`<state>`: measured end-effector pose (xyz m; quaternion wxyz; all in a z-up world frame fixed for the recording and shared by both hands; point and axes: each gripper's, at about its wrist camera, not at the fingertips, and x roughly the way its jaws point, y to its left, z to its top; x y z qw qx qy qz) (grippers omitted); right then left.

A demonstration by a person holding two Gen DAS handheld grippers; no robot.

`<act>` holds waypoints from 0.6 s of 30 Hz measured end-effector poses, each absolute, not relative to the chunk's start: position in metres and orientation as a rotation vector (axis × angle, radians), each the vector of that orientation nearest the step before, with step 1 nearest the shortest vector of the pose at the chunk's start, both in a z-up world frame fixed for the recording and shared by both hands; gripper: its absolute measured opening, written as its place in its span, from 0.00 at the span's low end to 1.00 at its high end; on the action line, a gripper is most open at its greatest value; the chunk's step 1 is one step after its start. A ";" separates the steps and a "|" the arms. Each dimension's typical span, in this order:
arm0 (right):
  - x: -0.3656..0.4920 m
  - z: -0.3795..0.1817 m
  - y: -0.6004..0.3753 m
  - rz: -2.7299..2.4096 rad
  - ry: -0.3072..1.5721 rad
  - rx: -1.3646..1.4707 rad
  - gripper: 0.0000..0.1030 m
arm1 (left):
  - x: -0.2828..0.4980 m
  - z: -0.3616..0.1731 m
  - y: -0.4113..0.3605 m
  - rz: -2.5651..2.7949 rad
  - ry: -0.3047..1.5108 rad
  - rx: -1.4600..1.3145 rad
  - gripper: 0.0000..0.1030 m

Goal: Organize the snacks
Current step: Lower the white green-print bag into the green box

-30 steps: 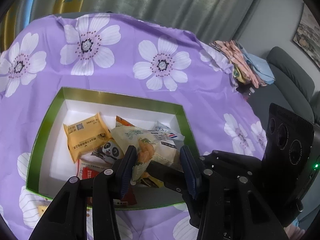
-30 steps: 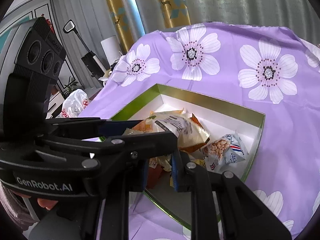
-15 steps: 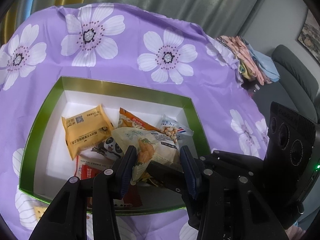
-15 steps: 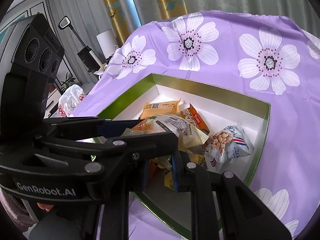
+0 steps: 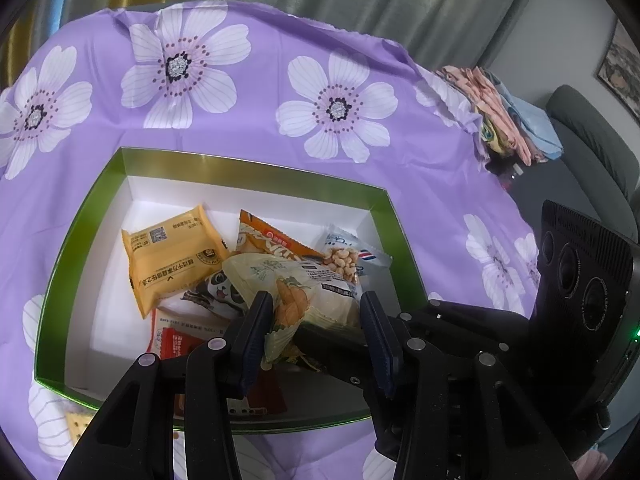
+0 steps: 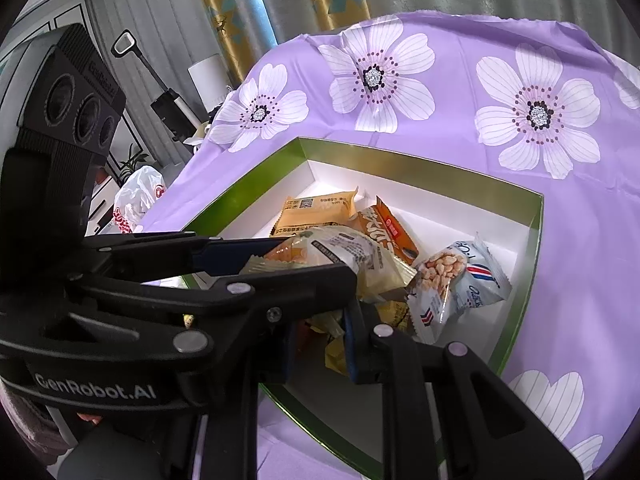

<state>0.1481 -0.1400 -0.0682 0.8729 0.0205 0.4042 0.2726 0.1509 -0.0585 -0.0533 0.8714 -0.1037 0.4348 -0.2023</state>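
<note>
Both black grippers, left gripper (image 5: 316, 332) and right gripper (image 6: 318, 340), are showing blue pads (image 5: 382, 344), silver screws (image 5: 415, 345) and white "GenRobot.AI" lettering (image 6: 96, 387).

Snack packets (image 5: 176, 256) in box (image 5: 256, 172)

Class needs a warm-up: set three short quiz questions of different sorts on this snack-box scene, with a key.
1. True or false: the peanut packet lies outside the green box.
2. What do the left tongs grip? A) pale packet B) bottle C) spoon
3. Fill in: the box stands on a ____ flowered cloth.
Key: 1 false; 2 A; 3 purple.
</note>
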 end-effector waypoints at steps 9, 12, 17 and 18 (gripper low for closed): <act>0.147 -0.069 -0.140 0.567 0.853 0.044 0.21 | 0.152 -0.054 -0.061 -0.414 0.913 -0.194 0.44; 0.147 -0.069 -0.140 0.567 0.853 0.043 0.21 | 0.151 -0.054 -0.061 -0.413 0.913 -0.193 0.44; 0.148 -0.069 -0.141 0.567 0.853 0.044 0.21 | 0.151 -0.054 -0.062 -0.413 0.914 -0.190 0.44; 0.148 -0.069 -0.141 0.568 0.854 0.045 0.21 | 0.151 -0.053 -0.062 -0.413 0.915 -0.191 0.44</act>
